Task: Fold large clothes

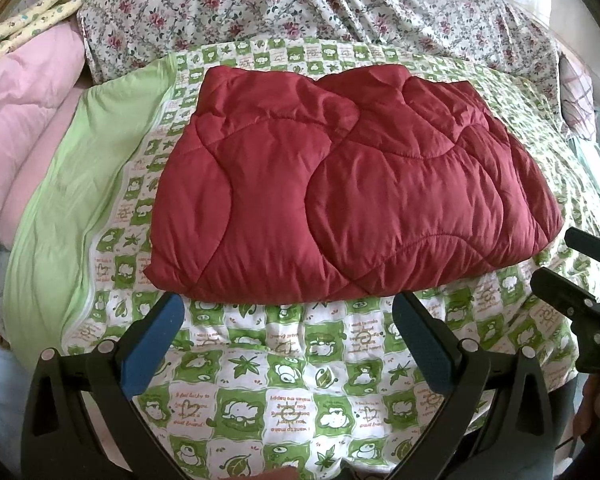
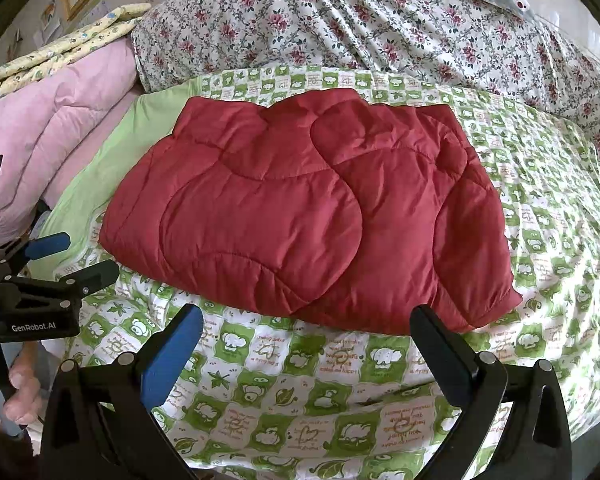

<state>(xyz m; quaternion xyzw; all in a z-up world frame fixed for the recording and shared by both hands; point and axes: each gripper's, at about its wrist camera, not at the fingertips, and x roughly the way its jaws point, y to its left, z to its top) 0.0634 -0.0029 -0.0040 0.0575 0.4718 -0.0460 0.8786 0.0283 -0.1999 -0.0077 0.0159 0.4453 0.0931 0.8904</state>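
Note:
A dark red quilted garment lies folded into a thick rectangle on a green-and-white patterned bedspread; it also shows in the right wrist view. My left gripper is open and empty, fingertips just short of the garment's near edge. My right gripper is open and empty, also at the near edge, its right finger beside the garment's near right corner. Each gripper appears in the other's view: the right one at the right edge, the left one at the left edge.
The bedspread has a plain green border. A pink quilt and a yellow printed cloth are stacked at the left. A floral duvet is piled behind. A hand holds the left gripper's handle.

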